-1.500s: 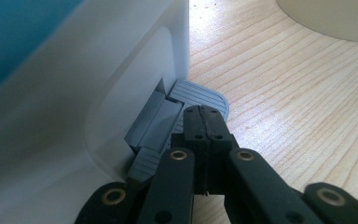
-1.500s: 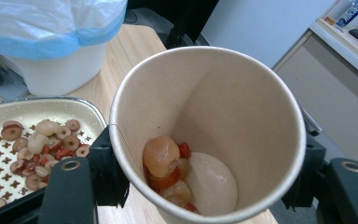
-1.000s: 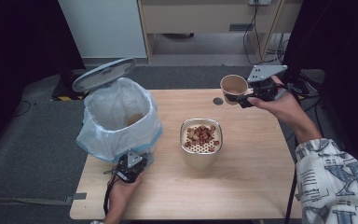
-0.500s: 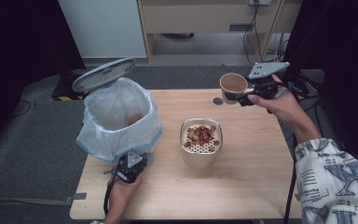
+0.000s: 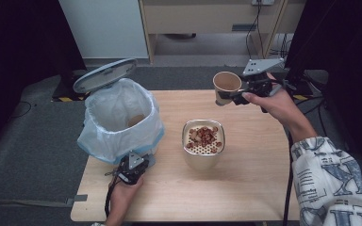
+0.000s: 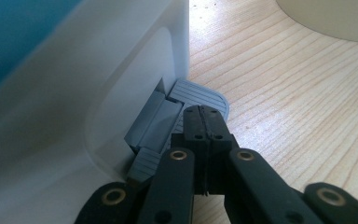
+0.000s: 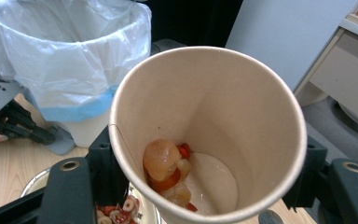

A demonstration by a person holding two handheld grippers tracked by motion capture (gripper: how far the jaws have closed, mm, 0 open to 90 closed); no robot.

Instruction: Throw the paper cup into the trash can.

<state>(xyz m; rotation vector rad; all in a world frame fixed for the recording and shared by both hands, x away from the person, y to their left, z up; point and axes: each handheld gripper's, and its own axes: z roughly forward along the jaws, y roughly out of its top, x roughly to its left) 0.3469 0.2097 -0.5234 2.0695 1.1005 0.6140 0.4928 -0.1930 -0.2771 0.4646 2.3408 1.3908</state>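
- The right gripper (image 5: 235, 95) is clamped across a paper cup (image 5: 226, 85), held in the air above the far side of the table (image 5: 259, 188), the cup tilted with its mouth toward the bin.
- Inside the cup (image 7: 205, 140), right between those jaws, sit pale and red food bits (image 7: 168, 168).
- A strainer container (image 5: 203, 141) of similar bits stands below and nearer the person.
- The left gripper (image 5: 131, 170) has its jaws pressed together, empty, tips resting on the grey pedal (image 6: 200, 95) of the bag-lined bin (image 5: 118, 117).
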